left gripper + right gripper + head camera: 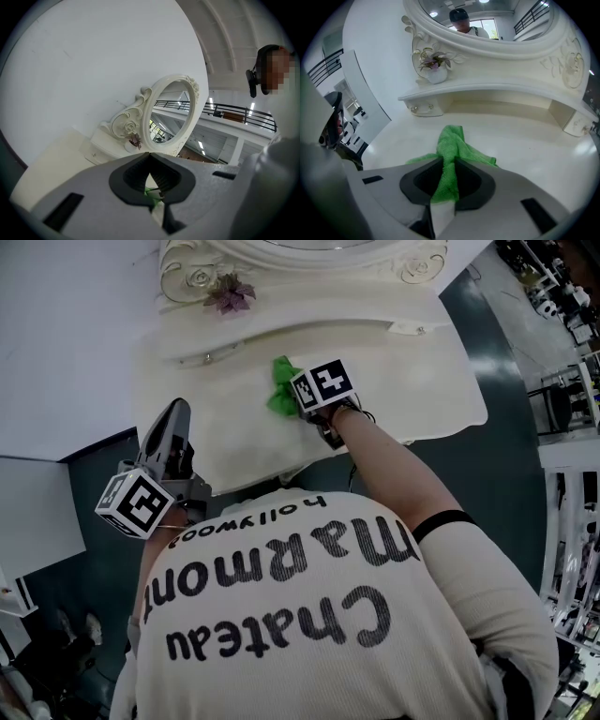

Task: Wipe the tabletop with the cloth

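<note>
While the left gripper (149, 157) is held with its fingers closed together on nothing, the mirror (169, 115) stands well ahead of its fingertips. Between the fingers of the right gripper (449, 164) a fold of the green cloth (452, 139) is clamped; the rest of the cloth spreads just beyond the fingertips, resting on the white tabletop (525, 140). Farther ahead of these fingers, to their left, a vase of flowers (435, 63) sits on the shelf (487, 91) below the mirror frame.
</note>
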### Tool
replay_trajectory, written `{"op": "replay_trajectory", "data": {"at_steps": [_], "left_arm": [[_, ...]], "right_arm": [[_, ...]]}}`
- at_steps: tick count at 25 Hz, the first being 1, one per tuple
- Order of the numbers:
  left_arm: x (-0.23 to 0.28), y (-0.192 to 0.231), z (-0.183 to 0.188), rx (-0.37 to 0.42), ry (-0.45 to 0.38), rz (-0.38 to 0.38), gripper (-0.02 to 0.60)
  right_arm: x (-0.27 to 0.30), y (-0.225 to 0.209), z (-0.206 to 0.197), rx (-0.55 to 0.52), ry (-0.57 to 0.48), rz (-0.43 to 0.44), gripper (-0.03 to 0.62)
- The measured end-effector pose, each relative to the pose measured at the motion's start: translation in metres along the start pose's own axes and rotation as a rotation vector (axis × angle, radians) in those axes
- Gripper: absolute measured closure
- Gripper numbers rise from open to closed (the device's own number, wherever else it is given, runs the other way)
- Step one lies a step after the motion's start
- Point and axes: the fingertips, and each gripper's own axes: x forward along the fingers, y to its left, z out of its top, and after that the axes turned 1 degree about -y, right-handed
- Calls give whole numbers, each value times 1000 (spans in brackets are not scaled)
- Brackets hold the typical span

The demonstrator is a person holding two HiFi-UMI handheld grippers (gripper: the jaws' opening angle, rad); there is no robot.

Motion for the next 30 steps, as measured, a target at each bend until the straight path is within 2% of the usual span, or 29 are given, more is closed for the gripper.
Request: {"op": "replay_trajectory", "data": {"at_steps": [11, 14, 16, 20, 22, 25, 28, 30], "left_arm": [[-51, 25, 17, -11, -61, 57, 574], [-67, 37, 24, 3, -74, 78, 574], [-77, 47, 27, 3, -79, 98, 574], [-91, 60, 29, -5, -79, 111, 574], [-96, 63, 29, -4, -74, 109, 574], [-104, 67, 33, -3, -75, 110, 574], [-114, 70, 36, -4, -78, 116, 574], [-121, 74, 37, -10, -86, 125, 574]], "right_arm": [[1, 3, 0, -57, -15, -102, 503], [0, 2, 1, -23, 2, -101, 502], [1, 9, 2, 3, -5, -75, 500], [10, 59, 17, 40, -70, 58, 500], [16, 94, 24, 8, -87, 129, 500], [24, 148, 29, -115, -72, 227, 500], [35, 174, 21, -270, -6, 205, 499], [44, 172, 12, -304, 54, 150, 499]]}}
